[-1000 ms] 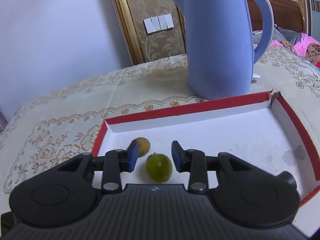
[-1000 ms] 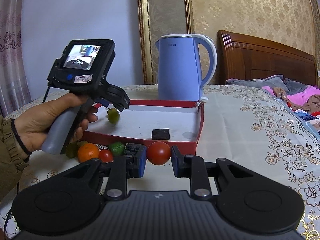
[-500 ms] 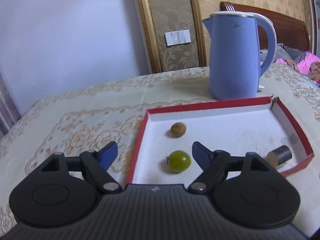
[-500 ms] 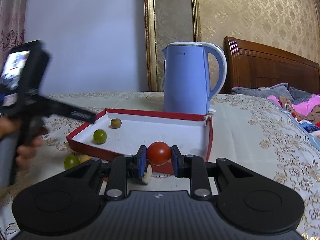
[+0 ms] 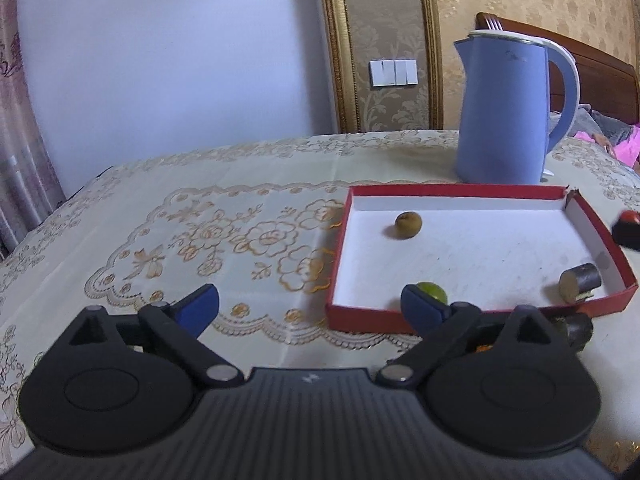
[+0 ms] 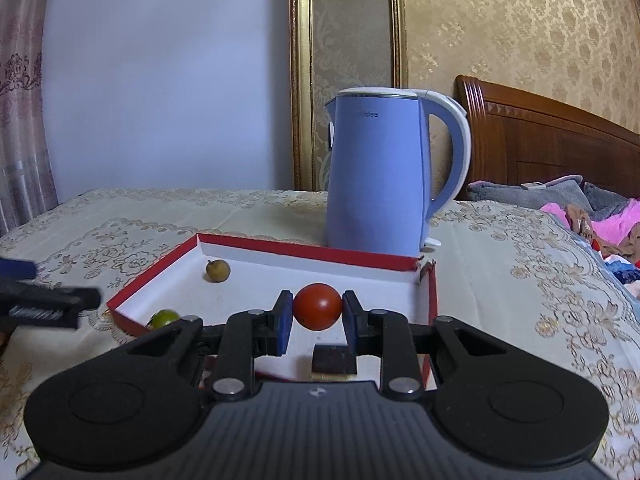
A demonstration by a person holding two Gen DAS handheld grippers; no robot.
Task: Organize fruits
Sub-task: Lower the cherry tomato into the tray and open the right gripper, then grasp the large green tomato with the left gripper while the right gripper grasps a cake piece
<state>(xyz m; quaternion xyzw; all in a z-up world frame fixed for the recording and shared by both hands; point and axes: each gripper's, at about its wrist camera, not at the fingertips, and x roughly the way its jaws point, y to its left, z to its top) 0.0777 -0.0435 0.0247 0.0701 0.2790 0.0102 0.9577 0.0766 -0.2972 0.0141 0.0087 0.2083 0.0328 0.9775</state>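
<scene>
While the right gripper is hovering over the near part of the red tray, its jaws are pinching a red tomato between the blue pads, one pad pressing each side of the fruit. Below and just in front of the tomato, a dark block is lying on the white tray floor. A brown fruit is sitting near the far left corner of the tray, and a green fruit is resting against the near left wall, partly hidden by the gripper body. Behind the tray, touching or just beside its far wall, a blue kettle is standing upright on the bench, which is carrying a cream embroidered cloth.

From the left wrist view, the left gripper is hanging above the cloth beside the tray's left wall, its jaws spread wide and holding nothing. The right-hand fingertip is overlapping the green fruit in this view, while the left-hand fingertip is lying over bare cloth. The brown fruit is sitting well apart from the green one, nearer the far wall. A dark cylinder is lying on its side in the near right corner of the tray. The kettle is standing beyond the tray. A wooden headboard and pink bedding are showing at the right.
</scene>
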